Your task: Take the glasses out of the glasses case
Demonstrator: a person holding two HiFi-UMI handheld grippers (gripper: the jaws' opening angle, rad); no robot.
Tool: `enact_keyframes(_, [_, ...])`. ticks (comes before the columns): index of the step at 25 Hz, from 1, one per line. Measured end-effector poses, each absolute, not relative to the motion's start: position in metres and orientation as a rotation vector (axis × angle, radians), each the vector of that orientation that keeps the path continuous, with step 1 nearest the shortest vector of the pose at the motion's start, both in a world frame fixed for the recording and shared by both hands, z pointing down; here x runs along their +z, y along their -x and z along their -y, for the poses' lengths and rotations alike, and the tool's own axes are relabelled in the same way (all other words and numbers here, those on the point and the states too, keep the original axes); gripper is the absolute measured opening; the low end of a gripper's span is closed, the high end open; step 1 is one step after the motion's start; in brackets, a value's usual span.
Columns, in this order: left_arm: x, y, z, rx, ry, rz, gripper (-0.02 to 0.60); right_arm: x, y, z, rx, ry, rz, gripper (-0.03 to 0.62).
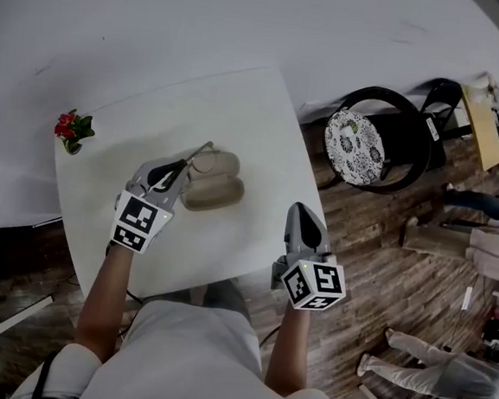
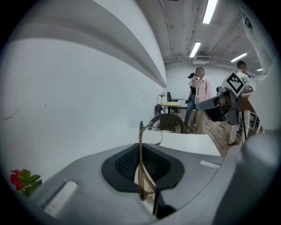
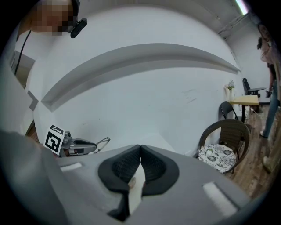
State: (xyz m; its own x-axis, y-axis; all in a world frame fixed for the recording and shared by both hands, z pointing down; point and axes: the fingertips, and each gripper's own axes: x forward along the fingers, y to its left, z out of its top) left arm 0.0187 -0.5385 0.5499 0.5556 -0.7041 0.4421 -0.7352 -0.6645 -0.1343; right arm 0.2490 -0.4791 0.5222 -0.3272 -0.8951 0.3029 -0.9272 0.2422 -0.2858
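Glasses [image 1: 203, 157] held by one temple at the open glasses case [image 1: 214, 184], lift-out in hand.

At the counter's [image 1: 239, 115] 9 o'clock edge sit red flowers [image 1: 72, 128]. Next rightward, the left tool [image 1: 185, 166] is clamped on a thin temple arm, lenses pointing toward 1 o'clock just over the case's far half; whether the frame has cleared the case I cannot tell. At 4 o'clock from the case the right tool [image 1: 300, 212] hangs by the counter's edge, jaws pressed together on nothing. The lift looks nearly done; the next move likely calls for carrying the glasses clear and setting them gently on bare counter.
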Motion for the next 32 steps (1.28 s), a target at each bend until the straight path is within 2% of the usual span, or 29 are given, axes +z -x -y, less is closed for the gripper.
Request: enact_keyframes(32, [0.408, 0.117, 0.454, 0.133, -2.686, 1.702, 0.026, 0.453, -0.171, 0.43, 0.458, -1.783, 2.492, 0.003])
